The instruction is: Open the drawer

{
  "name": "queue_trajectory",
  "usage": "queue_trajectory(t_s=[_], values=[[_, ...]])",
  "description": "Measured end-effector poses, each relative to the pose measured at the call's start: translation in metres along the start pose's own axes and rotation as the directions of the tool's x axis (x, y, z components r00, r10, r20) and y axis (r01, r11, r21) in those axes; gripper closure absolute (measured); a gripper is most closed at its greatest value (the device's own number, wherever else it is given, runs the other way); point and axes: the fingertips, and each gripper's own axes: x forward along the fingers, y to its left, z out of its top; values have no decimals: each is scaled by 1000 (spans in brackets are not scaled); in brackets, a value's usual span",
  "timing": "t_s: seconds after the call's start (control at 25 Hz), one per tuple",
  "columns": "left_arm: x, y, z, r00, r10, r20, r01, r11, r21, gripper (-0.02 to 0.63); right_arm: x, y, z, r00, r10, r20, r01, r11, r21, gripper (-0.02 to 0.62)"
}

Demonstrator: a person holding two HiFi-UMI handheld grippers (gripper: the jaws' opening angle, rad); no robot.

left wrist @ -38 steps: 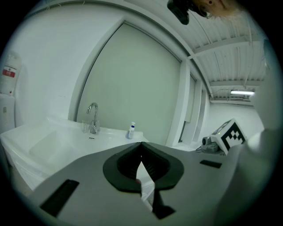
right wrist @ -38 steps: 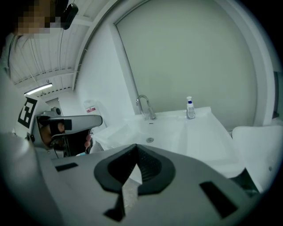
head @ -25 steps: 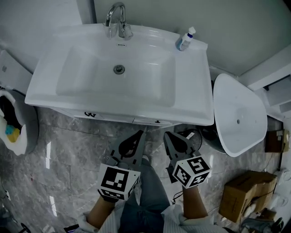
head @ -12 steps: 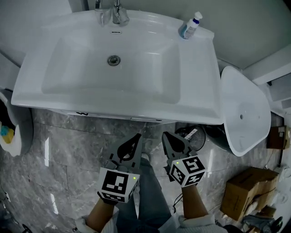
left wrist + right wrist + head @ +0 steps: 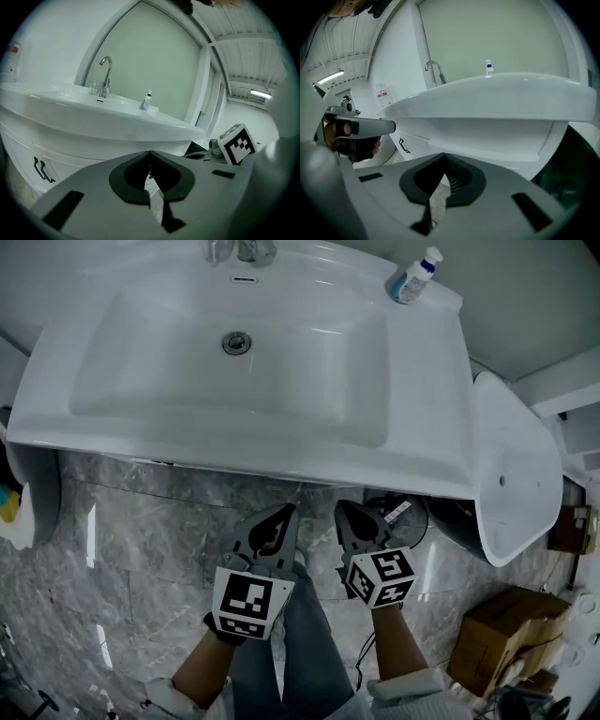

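The white cabinet front (image 5: 28, 154) under the sink (image 5: 244, 442) carries a black handle (image 5: 41, 169), which also shows as the handle (image 5: 404, 146) in the right gripper view. In the head view the sink's rim hides the cabinet. My left gripper (image 5: 286, 510) and right gripper (image 5: 345, 507) hang side by side just in front of and below the sink's front edge, apart from the cabinet. The left gripper (image 5: 150, 152) has its jaw tips together and nothing held. The right gripper (image 5: 443, 154) is likewise shut and empty.
A faucet (image 5: 242, 249) and a small bottle (image 5: 415, 277) stand on the sink's back. A white basin-shaped piece (image 5: 514, 474) leans at the right, with a cardboard box (image 5: 502, 638) beyond it. A lined bin (image 5: 19, 507) stands at the left. The person's leg (image 5: 309, 643) is below the grippers.
Both grippers have sunk lower in front of the sink, staying side by side and shut. The head view has come closer to the sink, and its rim now hides the cabinet front.
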Motion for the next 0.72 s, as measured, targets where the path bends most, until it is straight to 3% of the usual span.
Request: queue_trajectory(t_s=[0.72], values=[[31, 15, -58, 1000, 6, -21, -6, 1000, 13, 591, 63, -40, -68, 991, -101, -88, 98, 995, -32, 579]])
